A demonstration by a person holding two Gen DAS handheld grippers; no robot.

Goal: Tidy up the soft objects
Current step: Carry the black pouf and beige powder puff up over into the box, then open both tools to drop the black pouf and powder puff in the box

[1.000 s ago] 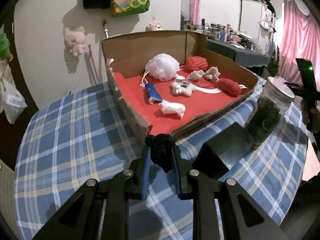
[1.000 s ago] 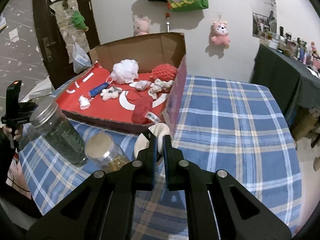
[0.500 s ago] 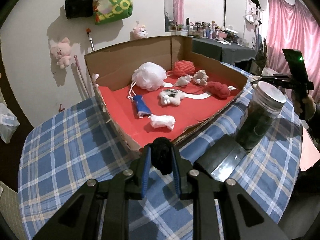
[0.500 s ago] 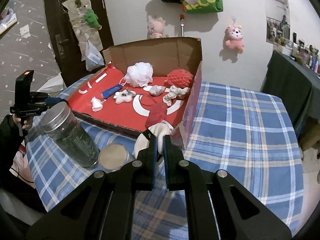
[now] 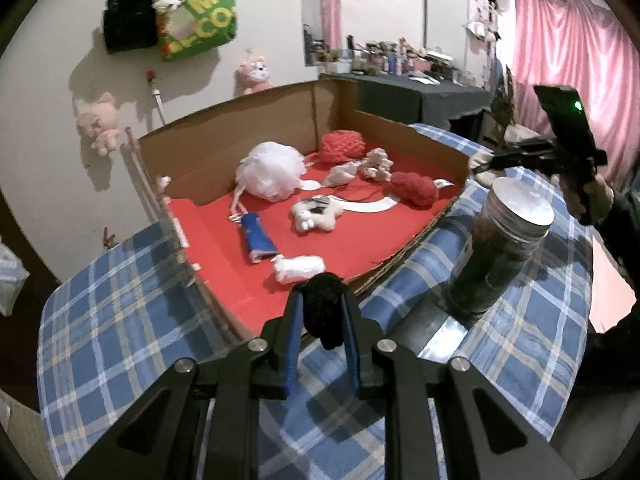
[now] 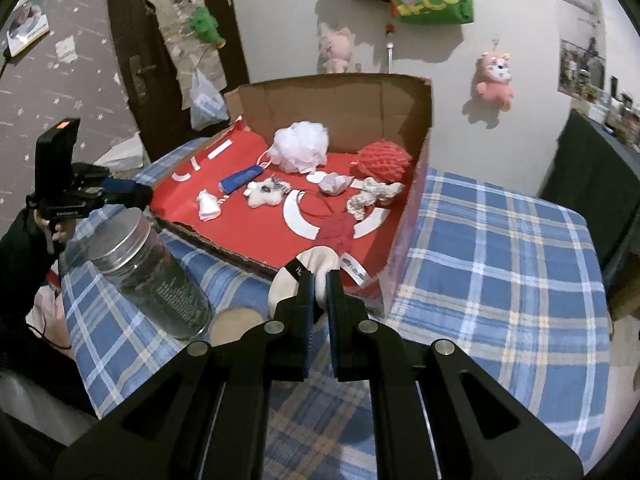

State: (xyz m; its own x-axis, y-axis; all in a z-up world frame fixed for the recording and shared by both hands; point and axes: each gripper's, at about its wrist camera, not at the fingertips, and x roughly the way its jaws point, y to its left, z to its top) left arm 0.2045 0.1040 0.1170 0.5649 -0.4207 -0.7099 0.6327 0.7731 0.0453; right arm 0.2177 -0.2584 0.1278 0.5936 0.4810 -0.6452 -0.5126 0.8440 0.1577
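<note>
A cardboard box with a red floor stands on the plaid table and holds several soft things: a white mesh puff, red yarn, a blue pouch. My left gripper is shut on a black pom-pom held above the box's near edge. My right gripper is shut on a cream sock with a black cuff, above the box's near rim. The left gripper also shows in the right wrist view.
A tall glass jar with a metal lid stands right of the box on a dark flat slab. In the right wrist view the jar has a smaller round lid beside it. Plaid tablecloth stretches to the right.
Both grippers have risen and moved forward toward the box, each still holding its object. The pom-pom now hangs over the box's near edge.
</note>
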